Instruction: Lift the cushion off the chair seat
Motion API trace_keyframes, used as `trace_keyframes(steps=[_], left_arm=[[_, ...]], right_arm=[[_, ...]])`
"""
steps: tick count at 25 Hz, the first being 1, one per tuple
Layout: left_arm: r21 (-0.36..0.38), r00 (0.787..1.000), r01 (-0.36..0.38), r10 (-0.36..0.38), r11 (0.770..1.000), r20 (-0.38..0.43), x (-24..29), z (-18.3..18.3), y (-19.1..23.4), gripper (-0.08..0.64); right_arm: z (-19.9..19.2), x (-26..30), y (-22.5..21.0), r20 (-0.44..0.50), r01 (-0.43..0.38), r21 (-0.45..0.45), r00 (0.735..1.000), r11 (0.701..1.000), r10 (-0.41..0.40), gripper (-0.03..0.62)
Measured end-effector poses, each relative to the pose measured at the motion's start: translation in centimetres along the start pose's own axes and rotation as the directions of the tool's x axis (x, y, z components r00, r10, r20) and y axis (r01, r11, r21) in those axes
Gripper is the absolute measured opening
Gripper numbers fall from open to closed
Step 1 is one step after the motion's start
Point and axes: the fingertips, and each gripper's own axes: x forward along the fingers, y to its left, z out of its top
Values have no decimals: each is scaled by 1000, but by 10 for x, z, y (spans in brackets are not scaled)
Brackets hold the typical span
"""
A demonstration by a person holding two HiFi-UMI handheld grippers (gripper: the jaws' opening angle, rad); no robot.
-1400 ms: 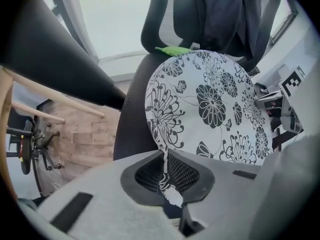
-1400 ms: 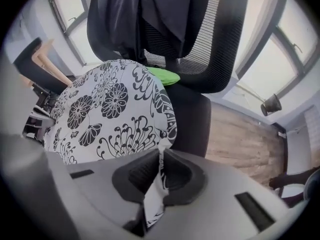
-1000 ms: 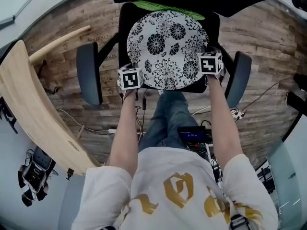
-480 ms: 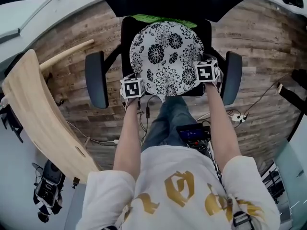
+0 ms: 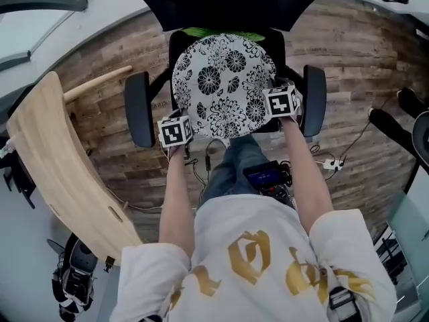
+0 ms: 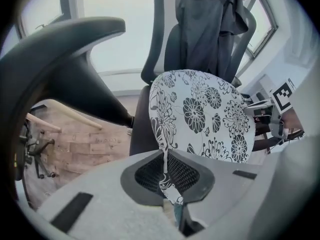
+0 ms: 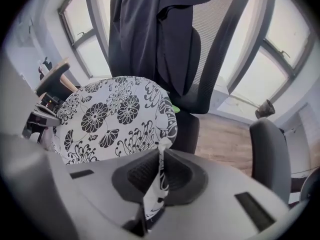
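Cushion gripped at both near corners, over the chair.
Left gripper is clamped on the floral cushion's left near edge. The cushion sits tilted, near edge raised, above the black chair seat between the armrests. Right gripper pinches its right near edge.
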Motion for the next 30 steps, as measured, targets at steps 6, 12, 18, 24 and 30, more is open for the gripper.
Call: trace_keyframes(steps=[6, 12, 18, 24, 30], left_arm=[[34, 999, 18, -19, 999, 35, -23, -1, -7, 21], [27, 995, 56, -58, 998, 75, -42, 7, -15, 21], [45, 989, 71, -76, 996, 125, -69, 11, -23, 21], [105, 981, 85, -102, 991, 163, -90, 17, -30, 21], [137, 972, 101, -127, 985, 200, -117, 15, -39, 21]], right_arm=[[4, -31, 10, 77, -57, 48, 996, 997, 53, 28], [10, -57, 9, 111, -47, 48, 993, 998, 42, 28], [11, -92, 12, 174, -26, 30, 985, 999, 20, 28], [10, -119, 14, 215, -8, 64, 977, 998, -6, 28], [-2, -148, 22, 240, -6, 93, 971, 996, -16, 28]])
